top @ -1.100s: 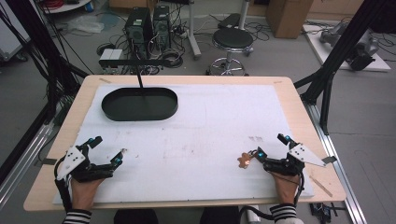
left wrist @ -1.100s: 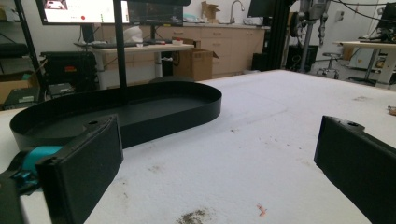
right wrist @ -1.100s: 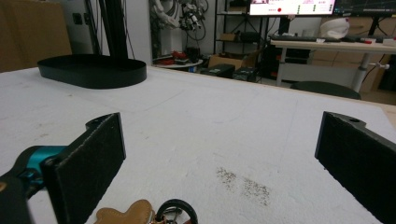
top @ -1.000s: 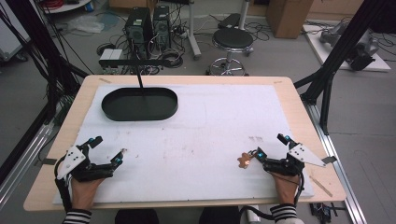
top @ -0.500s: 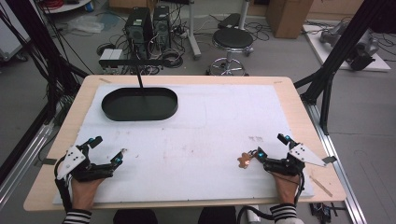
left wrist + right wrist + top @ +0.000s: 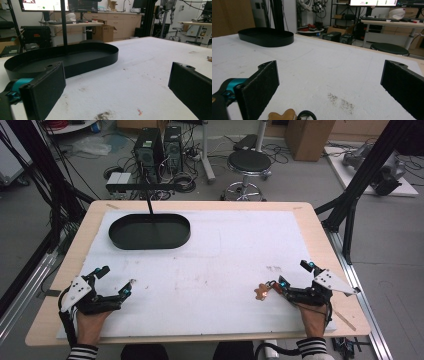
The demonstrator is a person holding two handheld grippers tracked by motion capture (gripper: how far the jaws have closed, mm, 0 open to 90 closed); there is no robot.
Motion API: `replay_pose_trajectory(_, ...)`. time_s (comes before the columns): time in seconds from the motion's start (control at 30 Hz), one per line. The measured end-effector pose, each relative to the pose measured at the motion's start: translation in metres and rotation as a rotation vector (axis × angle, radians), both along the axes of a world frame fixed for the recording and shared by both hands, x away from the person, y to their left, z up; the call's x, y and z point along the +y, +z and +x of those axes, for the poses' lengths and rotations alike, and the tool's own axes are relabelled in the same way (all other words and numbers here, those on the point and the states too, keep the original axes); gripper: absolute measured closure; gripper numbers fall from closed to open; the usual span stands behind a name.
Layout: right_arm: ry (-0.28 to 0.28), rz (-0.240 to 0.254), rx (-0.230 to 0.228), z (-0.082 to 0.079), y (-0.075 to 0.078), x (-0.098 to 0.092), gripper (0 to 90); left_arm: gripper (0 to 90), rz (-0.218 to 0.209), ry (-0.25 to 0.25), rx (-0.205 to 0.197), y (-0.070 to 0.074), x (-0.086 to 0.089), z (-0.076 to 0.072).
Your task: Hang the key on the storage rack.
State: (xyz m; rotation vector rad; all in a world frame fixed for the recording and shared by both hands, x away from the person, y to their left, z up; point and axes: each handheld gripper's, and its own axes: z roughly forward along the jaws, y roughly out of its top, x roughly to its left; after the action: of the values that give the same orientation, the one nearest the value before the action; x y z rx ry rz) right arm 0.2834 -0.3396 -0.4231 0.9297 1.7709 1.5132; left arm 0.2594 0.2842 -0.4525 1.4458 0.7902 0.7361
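Note:
My left gripper (image 6: 117, 276) rests open on the white mat near the front left corner, held by a hand, with nothing between its jaws. In the left gripper view my left gripper (image 6: 116, 83) faces the black oval tray (image 6: 87, 62). My right gripper (image 6: 293, 274) rests open near the front right. A small brown keyring charm (image 6: 260, 292) lies on the mat just left of its inner jaw. The right gripper view shows my right gripper (image 6: 329, 83) with that charm (image 6: 282, 115) and its ring by the left pad (image 6: 262, 85), outside the gap.
The black oval tray (image 6: 150, 245) sits empty at the back left of the white mat (image 6: 225, 250), with a thin black post (image 6: 149, 206) behind it. A stool (image 6: 249, 162) and computer towers stand beyond the table's far edge. Black frame legs flank both sides.

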Motion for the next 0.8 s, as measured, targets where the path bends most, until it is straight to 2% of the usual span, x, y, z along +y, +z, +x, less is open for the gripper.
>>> replay_pose_trajectory(0.2,0.058,-0.086,0.019,0.003,0.028,-0.004,0.7,1.7,-0.004,0.001,0.000,0.000,0.000,0.000)
replay_pose_trajectory(0.27,0.079,-0.110,0.043,0.004,0.038,-0.007,0.6,1.7,-0.005,0.000,0.001,0.000,0.000,0.000)
replay_pose_trajectory(0.37,0.092,-0.124,0.055,0.006,0.044,-0.009,0.6,1.7,-0.005,0.000,0.001,0.000,0.000,0.000)
replay_pose_trajectory(0.4,0.108,-0.146,0.074,0.007,0.049,-0.011,0.6,1.7,-0.006,0.001,0.001,0.000,0.000,0.000)
replay_pose_trajectory(0.47,0.115,-0.158,0.088,0.007,0.051,-0.011,0.7,1.7,-0.007,0.000,0.003,0.000,0.000,0.000)
replay_pose_trajectory(0.63,0.169,-0.250,0.151,0.009,0.058,-0.012,0.7,1.7,-0.006,0.000,0.001,0.000,0.000,0.000)
replay_pose_trajectory(0.67,0.169,-0.250,0.151,0.009,0.058,-0.012,0.7,1.7,-0.007,0.000,0.002,0.000,0.000,0.000)
replay_pose_trajectory(0.7,0.188,-0.290,0.182,0.010,0.059,-0.011,0.7,1.7,-0.009,0.000,0.002,0.000,0.000,0.000)
replay_pose_trajectory(0.77,0.188,-0.302,0.191,0.011,0.059,-0.010,0.7,1.7,-0.006,0.000,0.001,0.000,0.000,0.000)
replay_pose_trajectory(0.8,0.199,-0.331,0.206,0.012,0.059,-0.010,0.8,1.7,-0.005,-0.001,0.000,0.000,0.000,0.000)
